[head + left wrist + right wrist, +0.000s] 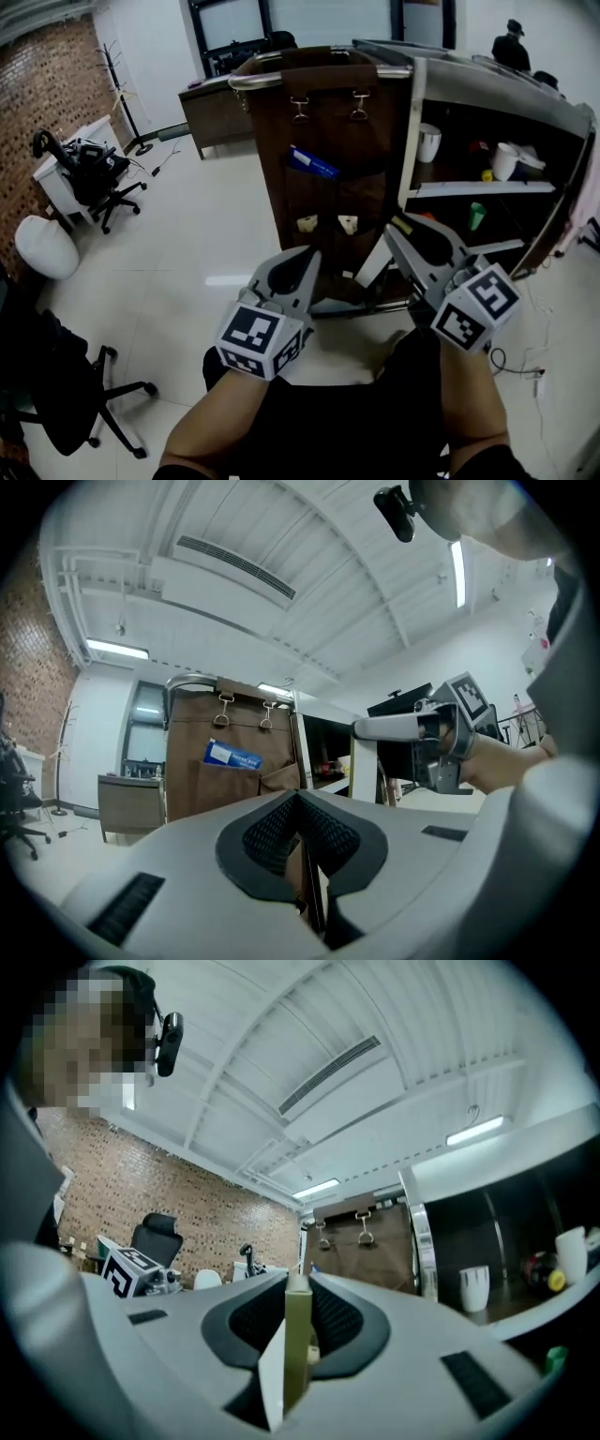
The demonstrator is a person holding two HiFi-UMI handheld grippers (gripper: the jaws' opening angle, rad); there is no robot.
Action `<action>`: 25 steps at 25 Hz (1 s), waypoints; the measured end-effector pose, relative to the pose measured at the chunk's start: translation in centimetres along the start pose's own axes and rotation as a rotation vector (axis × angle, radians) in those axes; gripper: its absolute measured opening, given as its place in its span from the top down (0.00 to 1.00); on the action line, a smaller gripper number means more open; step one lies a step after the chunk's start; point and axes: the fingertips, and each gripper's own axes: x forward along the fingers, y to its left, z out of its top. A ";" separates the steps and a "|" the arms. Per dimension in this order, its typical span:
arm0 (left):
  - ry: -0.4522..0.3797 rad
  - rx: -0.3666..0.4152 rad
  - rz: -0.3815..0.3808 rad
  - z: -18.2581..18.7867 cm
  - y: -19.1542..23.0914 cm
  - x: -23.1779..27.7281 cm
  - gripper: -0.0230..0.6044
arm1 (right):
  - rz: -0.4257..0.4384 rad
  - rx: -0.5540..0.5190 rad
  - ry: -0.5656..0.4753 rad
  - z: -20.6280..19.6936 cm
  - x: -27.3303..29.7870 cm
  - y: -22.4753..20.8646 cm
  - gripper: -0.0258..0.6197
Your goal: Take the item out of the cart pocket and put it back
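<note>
1. Currently, the right hand-held gripper (394, 231) is clenched on a flat box (375, 265). In the right gripper view, both black pads (255, 1318) press on the box, which stands edge-on between them. Its narrow edge is olive-green, and a white face shows on the left side.
2. The flat box is outside the pockets. It is held in the air in front of the brown fabric organiser (328, 122), near it but not touching it.
3. The left hand-held gripper (310, 253) has its jaws closed together. In the left gripper view the pads (267, 832) meet at the tip with no object between them.
4. Both hand-held grippers sit side by side and point toward the organiser, the left one just beside the right.
5. The organiser hangs on the end of the cart (492, 84), fastened below the top rail by two metal clips (300, 111).
6. A blue box (312, 162) sits tilted in an upper pocket, with its upper end protruding.
7. Two small pale items (307, 223) sit in the lower pockets; their type cannot be determined.
8. The cart shelves carry a white cup (428, 142) and, lower down, a green item (477, 216).
9. An office chair (98, 173) stands on the glossy white floor (187, 244), well apart from the cart.
</note>
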 end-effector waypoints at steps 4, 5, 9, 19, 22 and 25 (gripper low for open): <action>-0.029 0.017 -0.020 3.3 0.6 1.1 0.96 | -0.016 -0.037 -0.026 3.8 1.0 -1.9 0.83; -0.042 0.019 -0.020 4.2 0.8 1.4 0.96 | -0.018 -0.045 -0.035 4.8 1.3 -2.3 0.83; -0.087 0.039 -0.015 7.9 1.5 2.5 0.96 | -0.024 -0.086 -0.093 9.2 2.5 -3.1 0.83; -0.114 0.027 0.019 11.1 3.7 4.8 0.96 | -0.094 -0.162 -0.223 16.0 7.0 -6.2 0.83; -0.108 0.029 0.021 11.1 3.9 5.6 0.96 | -0.134 -0.191 -0.187 15.2 9.0 -7.4 0.83; -0.098 0.025 0.022 10.6 4.1 6.2 0.96 | -0.147 -0.180 -0.126 12.1 10.9 -9.1 0.83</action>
